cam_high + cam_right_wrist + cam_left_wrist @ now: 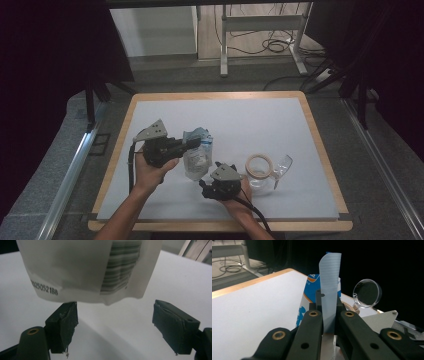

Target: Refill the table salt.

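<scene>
A white-and-blue printed plastic pouch (198,156) hangs pinched by its pale top strip between the jaws of the left gripper (192,143), which are closed tight on it. In the left gripper view the strip (329,290) stands upright between the two black jaws & rises past their tips, w/ the blue-and-orange printed body of the pouch behind and below them.

The right gripper (113,325) sits just below the pouch's bottom edge. Its jaws are spread wide w/ nothing between the pads; the pouch's white lower face, w/ a striped panel & a printed number, hangs above & just beyond the jaw tips, not touching them as far as can be seen.

Pose, from the high view: left hand (150,167) comes in from the bottom left, forearm angled up-right, gripper pointing right & roughly level toward the pouch top. Right hand (237,197) comes in from bottom centre, its gripper (202,184) pointing left at the pouch's lower end. Both are over the white table top (275,125).

The pouch looks thin, crinkled & semi-glossy, wider at the base than at the held top.

To the right of the right gripper, well outside its jaws, lie a beige tape ring (260,165) & a clear plastic round-lidded container (280,167), just beside each other.
</scene>
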Available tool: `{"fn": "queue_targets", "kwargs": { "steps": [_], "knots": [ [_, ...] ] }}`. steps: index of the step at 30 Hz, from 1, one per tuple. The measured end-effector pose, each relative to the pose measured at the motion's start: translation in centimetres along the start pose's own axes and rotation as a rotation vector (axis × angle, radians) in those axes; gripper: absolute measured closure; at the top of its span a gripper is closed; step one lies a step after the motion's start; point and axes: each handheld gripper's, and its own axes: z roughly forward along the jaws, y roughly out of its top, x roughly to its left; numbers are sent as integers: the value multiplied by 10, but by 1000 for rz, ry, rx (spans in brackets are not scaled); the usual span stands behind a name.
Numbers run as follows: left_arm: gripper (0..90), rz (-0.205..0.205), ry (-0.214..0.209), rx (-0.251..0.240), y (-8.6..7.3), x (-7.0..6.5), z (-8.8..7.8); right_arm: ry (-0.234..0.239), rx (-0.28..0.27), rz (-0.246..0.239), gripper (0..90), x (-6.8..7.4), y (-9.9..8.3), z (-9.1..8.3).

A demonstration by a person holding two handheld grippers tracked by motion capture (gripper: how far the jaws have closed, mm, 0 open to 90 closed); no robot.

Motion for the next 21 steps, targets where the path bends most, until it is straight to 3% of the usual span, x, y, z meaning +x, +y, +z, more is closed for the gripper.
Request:
{"fn": "queue_targets", "kwargs": {
  "steps": [5, 15, 21],
  "knots": [
    [900, -6, -13, -4, 3, -2, 5, -8, -41, -34, 210, 1, 1, 2],
    [900, -4, -30, -2, 6, -6, 8, 4, -68, -39, 212, -3, 1, 3],
    [900, -26, -35, -1, 5, -3, 12, 7, -92, -106, 281, 3, 0, 0]
  ]
}}
